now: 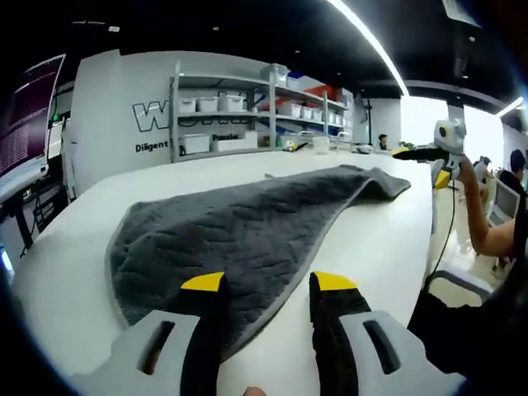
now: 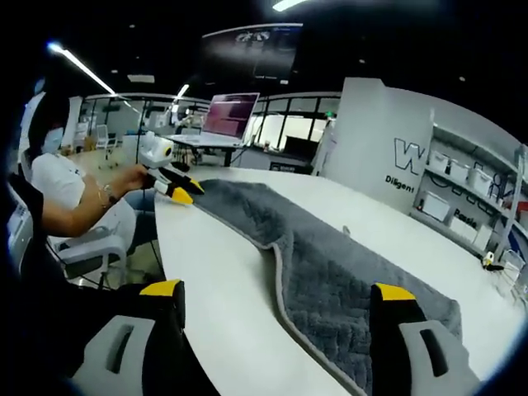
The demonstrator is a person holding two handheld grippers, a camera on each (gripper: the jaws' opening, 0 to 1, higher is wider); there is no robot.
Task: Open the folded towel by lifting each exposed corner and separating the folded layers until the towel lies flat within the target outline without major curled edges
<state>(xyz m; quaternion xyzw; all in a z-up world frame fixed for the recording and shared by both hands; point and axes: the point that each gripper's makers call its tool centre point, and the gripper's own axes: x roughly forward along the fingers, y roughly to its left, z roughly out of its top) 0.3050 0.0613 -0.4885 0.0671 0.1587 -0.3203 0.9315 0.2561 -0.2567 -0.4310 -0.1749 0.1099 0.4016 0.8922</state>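
1. The left gripper (image 1: 268, 293) has two black jaws capped with yellow tips, set in pale grey housings with slotted openings.
2. The right gripper (image 2: 276, 297) is built the same: black jaws, yellow tips, grey slotted housings.
3. The person wears a white short-sleeved shirt (image 2: 51, 180).

Open-plan lab or office: grey metal shelving (image 1: 247, 111) stocked with white plastic bins (image 1: 221, 103), wall lettering (image 2: 410, 157), an open laptop (image 2: 228, 115), ceiling strip lights (image 1: 367, 41).
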